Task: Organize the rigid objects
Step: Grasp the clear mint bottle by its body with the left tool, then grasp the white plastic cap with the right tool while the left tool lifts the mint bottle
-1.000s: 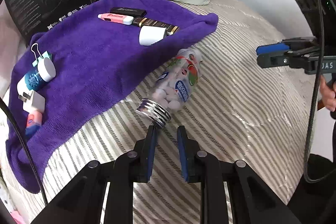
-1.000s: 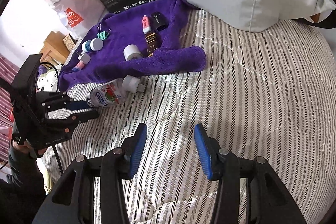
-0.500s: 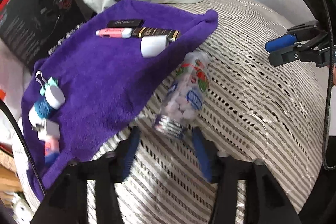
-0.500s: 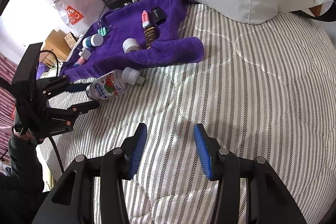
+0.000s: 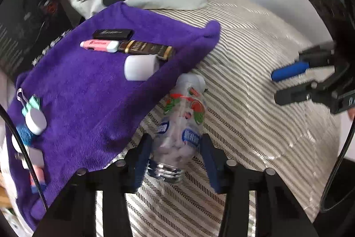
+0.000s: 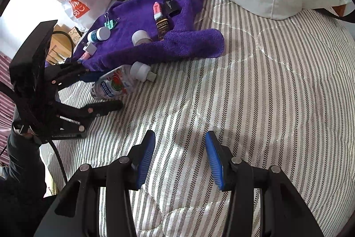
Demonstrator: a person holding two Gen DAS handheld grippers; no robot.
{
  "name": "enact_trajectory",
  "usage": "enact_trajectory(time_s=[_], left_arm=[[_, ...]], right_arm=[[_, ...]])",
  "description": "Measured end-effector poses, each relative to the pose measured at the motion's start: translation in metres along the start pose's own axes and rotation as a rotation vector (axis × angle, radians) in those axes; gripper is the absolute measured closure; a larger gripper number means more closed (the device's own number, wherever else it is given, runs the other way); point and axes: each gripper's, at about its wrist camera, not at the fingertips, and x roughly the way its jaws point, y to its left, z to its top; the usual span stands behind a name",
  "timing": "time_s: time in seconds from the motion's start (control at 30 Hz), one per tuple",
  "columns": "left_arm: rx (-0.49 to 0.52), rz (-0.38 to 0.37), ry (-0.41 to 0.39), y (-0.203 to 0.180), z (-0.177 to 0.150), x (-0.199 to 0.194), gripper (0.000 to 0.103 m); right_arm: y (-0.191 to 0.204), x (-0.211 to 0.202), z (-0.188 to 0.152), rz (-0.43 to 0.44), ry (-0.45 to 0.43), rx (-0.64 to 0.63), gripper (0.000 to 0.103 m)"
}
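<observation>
Since the earlier frame the left gripper (image 5: 175, 157) has slid forward over the bed (image 5: 255, 121), and the clear bottle (image 5: 179, 128) that lay ahead of it now sits between its jaws, which are closing on it beside the purple towel (image 5: 84, 90). Judging by that, the pick-up is starting. Blur hides whether the pads press the bottle yet. The right gripper (image 6: 179, 159) hangs spread and empty. The bottle's screw-top end is partly cut off by the left gripper's frame.

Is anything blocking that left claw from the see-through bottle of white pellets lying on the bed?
Nothing visible: the bottle already lies between the closing left gripper fingers, beside the purple towel.
</observation>
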Motion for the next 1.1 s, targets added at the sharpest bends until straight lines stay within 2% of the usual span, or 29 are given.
enact_trajectory(time_s=[0.1,0.27,0.43,0.57,0.7,0.8,0.97,1.03,1.1], left_arm=[[-0.078,-0.003,-0.005,0.006,-0.011,-0.007,0.064],[-0.203,0.01,-0.013,0.019,-0.049,-0.026,0.064],[-0.362,0.077,-0.029,0.037,-0.098,-0.05,0.064],[-0.421,0.106,-0.037,0.046,-0.123,-0.06,0.064],[-0.421,0.125,-0.037,0.043,-0.125,-0.061,0.063],[-0.398,0.155,-0.03,0.039,-0.122,-0.059,0.064],[-0.421,0.127,-0.047,0.045,-0.126,-0.061,0.064],[-0.436,0.114,-0.055,0.048,-0.127,-0.062,0.064],[-0.443,0.105,-0.059,0.049,-0.128,-0.062,0.064]], right_arm=[[0.002,0.001,0.001,0.004,0.0,0.0,0.056],[0.012,0.003,0.001,0.021,0.0,-0.024,0.056],[0.033,0.011,0.008,0.038,-0.01,-0.062,0.056],[0.052,0.019,0.02,0.033,-0.029,-0.099,0.056],[0.066,0.031,0.04,0.006,-0.059,-0.113,0.056],[0.076,0.041,0.053,-0.063,-0.086,-0.145,0.057],[0.089,0.057,0.064,-0.122,-0.095,-0.221,0.058],[0.091,0.068,0.064,-0.141,-0.074,-0.235,0.071],[0.097,0.069,0.061,-0.172,-0.085,-0.274,0.074]])
